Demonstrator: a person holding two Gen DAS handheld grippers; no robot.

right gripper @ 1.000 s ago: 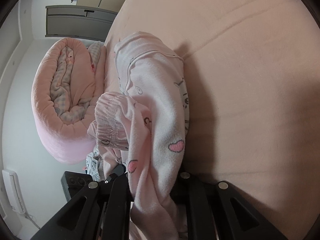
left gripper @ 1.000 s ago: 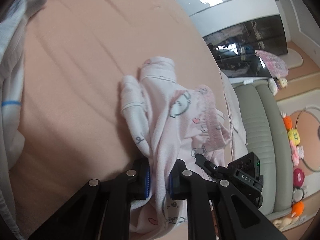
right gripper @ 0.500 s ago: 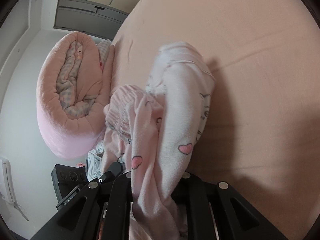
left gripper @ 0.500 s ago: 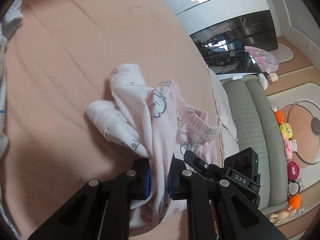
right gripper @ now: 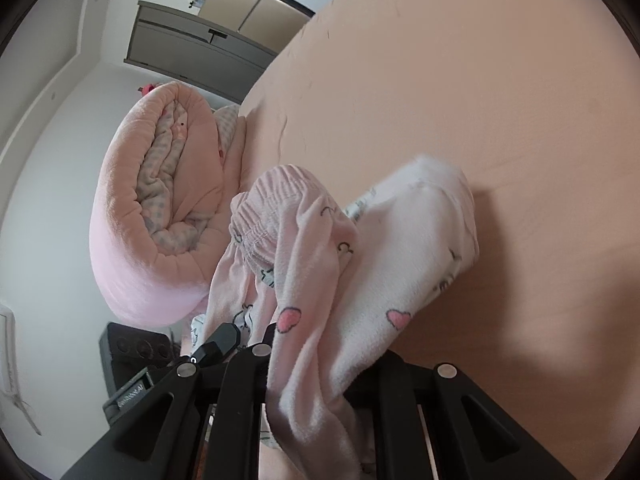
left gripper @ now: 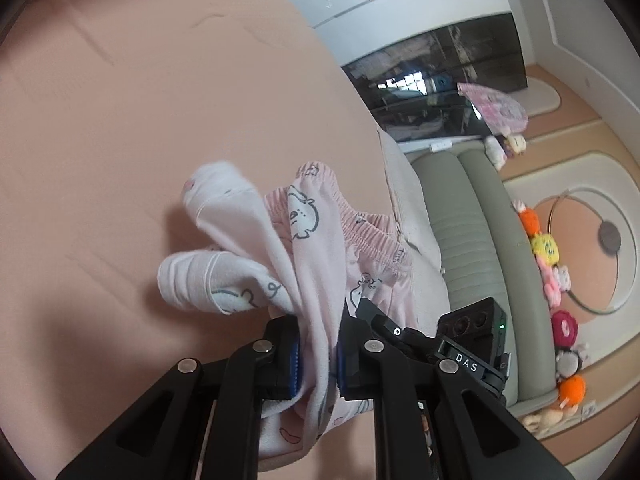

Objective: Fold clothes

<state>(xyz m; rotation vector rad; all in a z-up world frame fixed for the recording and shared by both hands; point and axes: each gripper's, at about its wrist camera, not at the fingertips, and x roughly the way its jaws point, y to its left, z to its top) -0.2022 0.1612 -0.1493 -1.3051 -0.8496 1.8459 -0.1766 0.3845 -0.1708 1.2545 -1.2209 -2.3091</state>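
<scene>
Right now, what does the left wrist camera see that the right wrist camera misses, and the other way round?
Only the left wrist view shows the grey-green ribbed sofa, the row of colourful plush toys and the dark glass cabinet. Only the right wrist view shows the rolled pink fleece blanket and the grey cupboard. Both show the pale pink printed fleece garment, pinched by the left gripper and right gripper, over the peach bedsheet.

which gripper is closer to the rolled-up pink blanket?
Left. The blanket lies off the bed's edge beyond the left gripper, which sits between it and the right gripper. Both are shut on the pink pajama pants.
</scene>
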